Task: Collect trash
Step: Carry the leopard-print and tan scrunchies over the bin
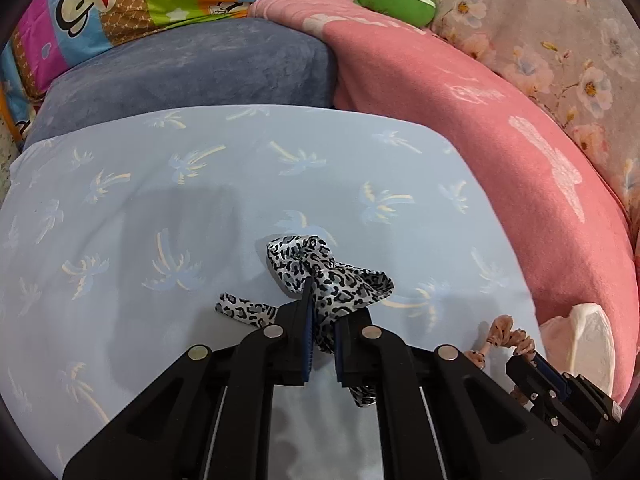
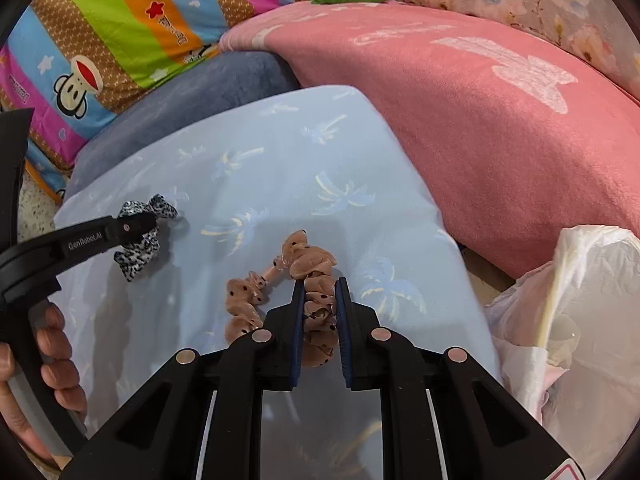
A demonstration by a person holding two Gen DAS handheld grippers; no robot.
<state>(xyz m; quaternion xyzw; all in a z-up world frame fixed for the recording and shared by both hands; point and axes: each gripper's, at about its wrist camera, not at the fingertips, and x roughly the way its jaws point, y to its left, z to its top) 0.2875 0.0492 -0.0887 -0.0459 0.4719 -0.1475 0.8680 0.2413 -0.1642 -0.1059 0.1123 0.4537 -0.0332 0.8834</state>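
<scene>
My left gripper (image 1: 322, 312) pinches the leopard ribbon (image 1: 320, 268). My right gripper (image 2: 320, 300) pinches the brown scrunchie (image 2: 316, 272). Both feel soft, light; squeeze the bunched middle. Plastic bag (image 2: 580, 300) waits at three o'clock.

The left tool (image 1: 322, 320) is closed on a leopard-print fabric strip (image 1: 320, 268), which bunches above the fingertips over a light blue palm-print pillow (image 1: 160, 200). At lower right the right tool (image 1: 532, 364) touches a tan dotted scrunchie (image 1: 508, 334), near a white plastic bag (image 1: 588, 340) against a pink blanket (image 1: 460, 120).
</scene>
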